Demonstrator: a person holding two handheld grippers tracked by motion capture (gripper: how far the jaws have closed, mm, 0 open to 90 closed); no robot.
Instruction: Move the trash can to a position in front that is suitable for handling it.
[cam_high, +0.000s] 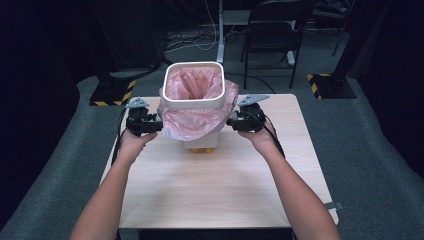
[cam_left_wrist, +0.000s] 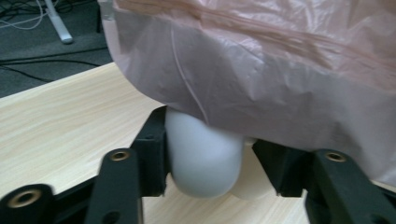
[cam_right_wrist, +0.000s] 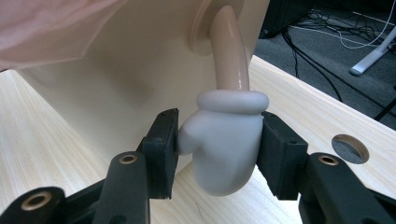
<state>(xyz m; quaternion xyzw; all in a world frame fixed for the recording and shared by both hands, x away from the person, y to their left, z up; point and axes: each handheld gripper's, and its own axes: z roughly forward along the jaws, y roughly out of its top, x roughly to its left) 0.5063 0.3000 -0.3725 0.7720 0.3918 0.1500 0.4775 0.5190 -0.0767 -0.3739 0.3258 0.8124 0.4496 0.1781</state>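
While clamped, bin (cam_high: 200, 107) mid-table (cam_high: 225, 190).

Bin (cam_high: 200, 100) w/ pink bag (cam_high: 192, 122) blocks table (cam_high: 220, 185) centre; near side free.

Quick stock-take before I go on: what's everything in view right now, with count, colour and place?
bin: one, cream-white, far middle of the table, with little arms ending in mitten hands
bin liner: one, pink, in the bin, draped over its sides
white rim ring: one, atop the bin
mitten hands: two, white, one at each bin side
table: one, light wood
chair: one, black, beyond the table
left gripper: black, around a mitten
right gripper: black, jaws on the other mitten
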